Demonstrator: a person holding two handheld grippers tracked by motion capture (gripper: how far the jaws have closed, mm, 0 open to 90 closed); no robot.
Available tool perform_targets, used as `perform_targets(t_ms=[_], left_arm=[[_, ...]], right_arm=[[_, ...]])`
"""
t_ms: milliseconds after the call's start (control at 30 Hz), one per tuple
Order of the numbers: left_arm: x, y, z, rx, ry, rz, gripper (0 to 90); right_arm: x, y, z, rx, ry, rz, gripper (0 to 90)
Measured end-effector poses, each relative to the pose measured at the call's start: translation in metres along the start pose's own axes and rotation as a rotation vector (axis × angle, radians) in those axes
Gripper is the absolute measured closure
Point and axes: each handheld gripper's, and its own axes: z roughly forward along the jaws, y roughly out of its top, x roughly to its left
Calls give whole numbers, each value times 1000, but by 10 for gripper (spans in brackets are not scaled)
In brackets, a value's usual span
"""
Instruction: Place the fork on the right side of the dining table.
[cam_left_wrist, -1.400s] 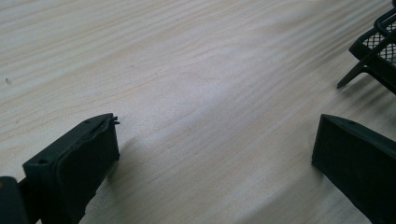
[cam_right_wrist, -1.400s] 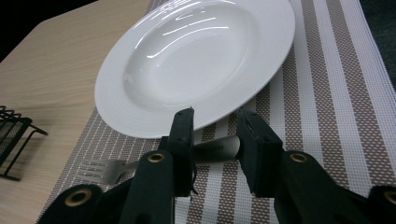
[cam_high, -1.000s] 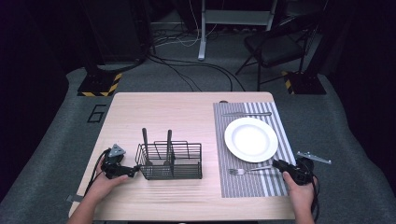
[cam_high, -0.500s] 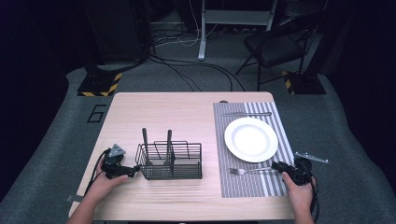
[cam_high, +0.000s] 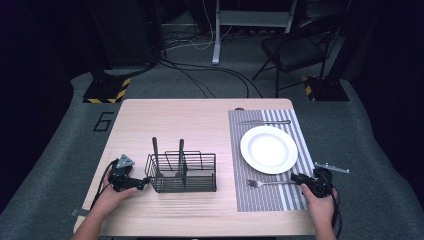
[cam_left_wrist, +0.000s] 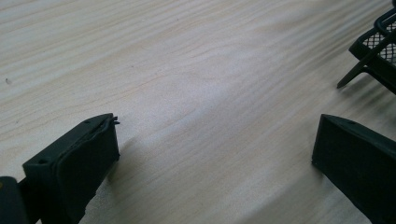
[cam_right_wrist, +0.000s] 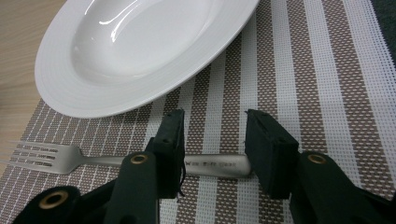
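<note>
A silver fork (cam_high: 265, 183) (cam_right_wrist: 46, 156) lies flat on the striped placemat (cam_high: 265, 200) (cam_right_wrist: 317, 84), just in front of the white plate (cam_high: 269, 149) (cam_right_wrist: 140, 46), tines pointing left. My right gripper (cam_high: 296, 179) (cam_right_wrist: 214, 128) rests low at the fork's handle end. Its jaws have just been opening, and the handle lies loose between them on the mat. My left gripper (cam_high: 142, 183) (cam_left_wrist: 219, 140) stands open on the bare wood, with nothing between its jaws, right beside the black wire basket (cam_high: 182, 175) (cam_left_wrist: 378, 51).
Two dark utensil handles (cam_high: 155, 150) stand upright in the basket. A knife (cam_high: 263, 122) lies on the placemat beyond the plate. The wooden table (cam_high: 175, 120) ends close to both hands at the front. A chair and cables sit on the floor behind.
</note>
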Motion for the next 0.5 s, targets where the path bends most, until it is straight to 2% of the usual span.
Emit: perform_targets(t_ms=[300,500], left_arm=[[0,0,0,1,0,0,1],[0,0,0,2,-1,-1,1]], right_arm=[[2,4,-7,-31,4,-4,571],[19,17,-25,-81,42,-28,555]])
